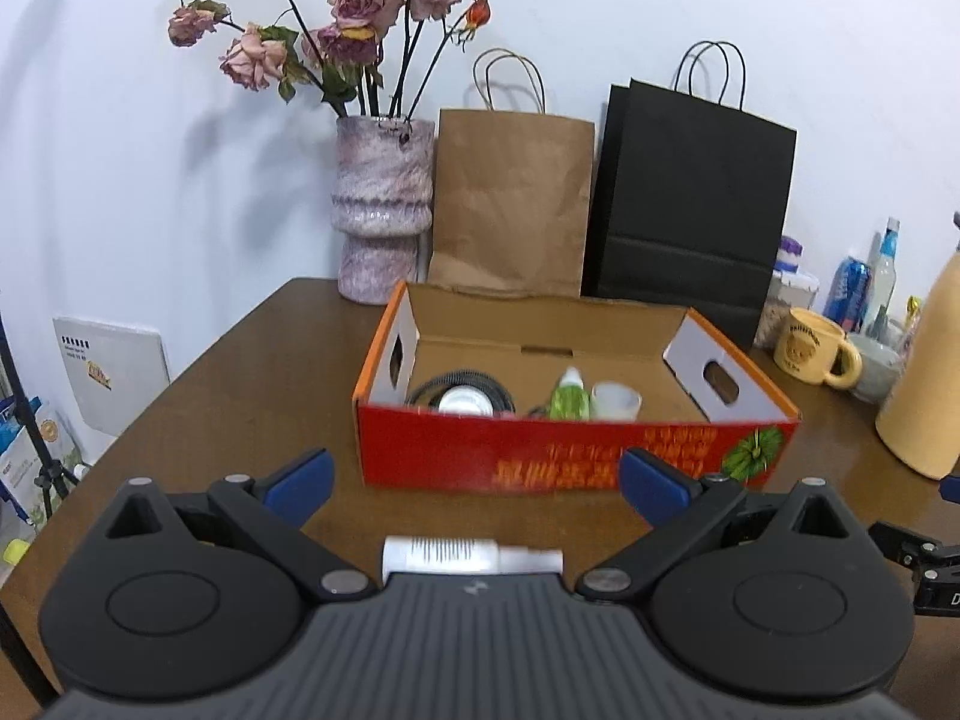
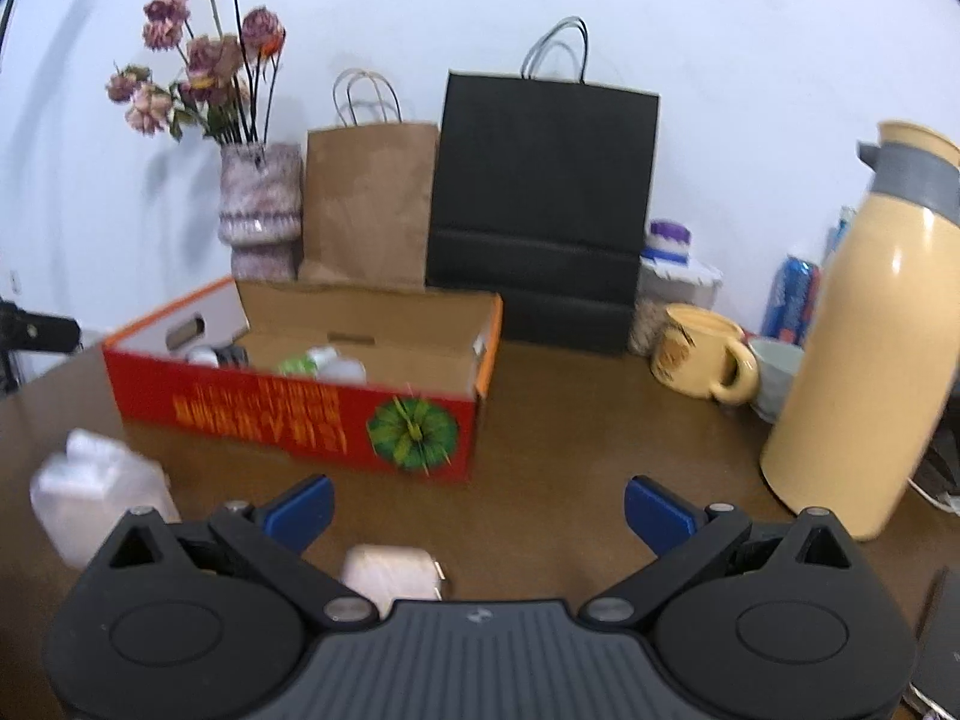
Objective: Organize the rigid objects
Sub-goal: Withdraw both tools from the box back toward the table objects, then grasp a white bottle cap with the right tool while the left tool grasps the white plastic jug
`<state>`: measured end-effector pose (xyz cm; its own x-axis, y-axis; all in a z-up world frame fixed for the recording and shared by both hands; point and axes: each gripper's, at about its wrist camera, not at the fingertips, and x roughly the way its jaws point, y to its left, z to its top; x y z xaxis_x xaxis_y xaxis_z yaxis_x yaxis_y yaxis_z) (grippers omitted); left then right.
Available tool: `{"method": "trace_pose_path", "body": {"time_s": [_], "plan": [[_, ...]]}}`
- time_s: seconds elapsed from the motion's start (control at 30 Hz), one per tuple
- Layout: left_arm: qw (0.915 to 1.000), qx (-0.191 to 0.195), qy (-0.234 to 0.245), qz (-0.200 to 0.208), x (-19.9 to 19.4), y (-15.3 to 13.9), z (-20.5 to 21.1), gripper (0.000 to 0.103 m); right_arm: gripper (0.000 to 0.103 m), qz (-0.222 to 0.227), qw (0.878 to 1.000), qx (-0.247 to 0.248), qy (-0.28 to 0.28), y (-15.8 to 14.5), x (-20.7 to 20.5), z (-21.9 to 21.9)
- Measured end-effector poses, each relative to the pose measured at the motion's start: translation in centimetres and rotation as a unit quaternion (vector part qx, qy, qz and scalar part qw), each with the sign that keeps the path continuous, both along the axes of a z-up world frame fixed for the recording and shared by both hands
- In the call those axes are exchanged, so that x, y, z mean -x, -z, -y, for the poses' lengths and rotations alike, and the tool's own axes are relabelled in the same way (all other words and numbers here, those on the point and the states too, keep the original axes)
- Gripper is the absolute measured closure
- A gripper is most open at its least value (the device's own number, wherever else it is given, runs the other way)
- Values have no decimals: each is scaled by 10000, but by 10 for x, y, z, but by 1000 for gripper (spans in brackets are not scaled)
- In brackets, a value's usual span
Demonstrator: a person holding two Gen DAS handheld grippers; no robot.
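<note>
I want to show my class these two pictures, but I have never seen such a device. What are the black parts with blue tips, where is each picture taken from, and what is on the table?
A person holds a two-finger gripper in each hand; each carries a camera looking forward along its blue-tipped fingers. One picture is from the left gripper, the other from the right gripper. Both are open and hold nothing.

On the brown table stands a red box already holding a few small items. Outside it lie a white tube under the left gripper, and a white plug and white bottle near the right. Behind stand a vase of dried roses, two paper bags, a mug and a flask.
</note>
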<state>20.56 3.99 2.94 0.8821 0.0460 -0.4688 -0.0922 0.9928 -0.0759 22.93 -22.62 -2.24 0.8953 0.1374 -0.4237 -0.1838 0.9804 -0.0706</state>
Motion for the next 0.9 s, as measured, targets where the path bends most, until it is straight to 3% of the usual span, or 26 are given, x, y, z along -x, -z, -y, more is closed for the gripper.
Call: {"method": "trace_pose_path", "body": {"time_s": [0.27,0.5,0.67,0.8,0.9], "plan": [[9999,132,45,-85,21,20,1,0,0,-586,9982,40,78,36,21,21],[9994,201,49,-264,23,33,0,0,2,-716,9974,45,29,47,20,17],[9994,175,88,-292,24,34,2,0,23,-932,9956,-118,-33,53,6,17],[9992,152,140,-337,24,35,7,0,63,-910,9954,-252,-147,53,5,17],[9990,125,197,-389,22,36,15,0,63,-842,9960,-250,-179,53,8,16]]}}
